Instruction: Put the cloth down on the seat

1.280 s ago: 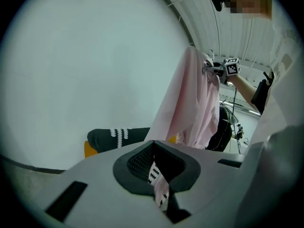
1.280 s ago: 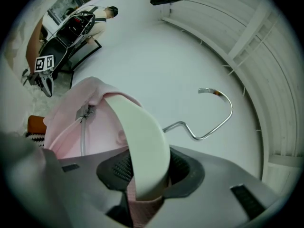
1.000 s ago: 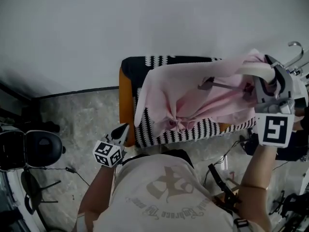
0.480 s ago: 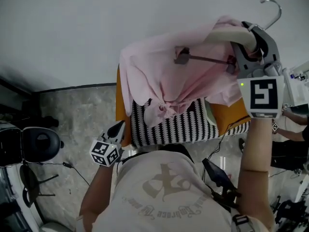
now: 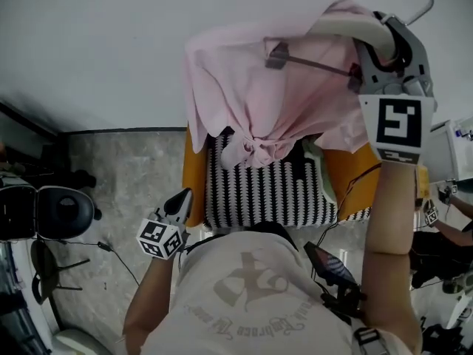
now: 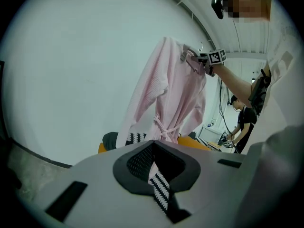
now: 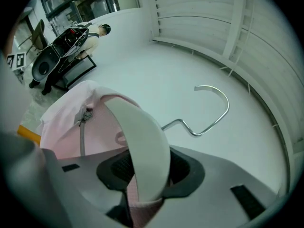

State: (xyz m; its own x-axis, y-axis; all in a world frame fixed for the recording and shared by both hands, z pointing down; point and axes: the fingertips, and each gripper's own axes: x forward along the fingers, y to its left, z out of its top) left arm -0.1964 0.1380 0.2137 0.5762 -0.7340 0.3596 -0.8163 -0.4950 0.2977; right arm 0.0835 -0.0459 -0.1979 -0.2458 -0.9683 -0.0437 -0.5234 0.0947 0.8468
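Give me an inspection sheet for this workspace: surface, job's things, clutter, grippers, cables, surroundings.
Surface: seat, zigzag cover over orange.
Job's things: pink cloth on a hanger, hanging above the seat, not yet down.
Clutter: pale item on the seat, unclear.
Grippers: right gripper shut on the hanger; left gripper low, jaws together, empty.
Cables: seat cable; floor cable.
Surroundings: white wall, stone floor, black chair.

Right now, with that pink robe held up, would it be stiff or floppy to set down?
Probably floppy: the pink robe drapes in loose folds off the hanger, its tied belt dangling. Likely light, since the right tongs carry it aloft by the hanger alone. On the striped seat it may slump in a heap.
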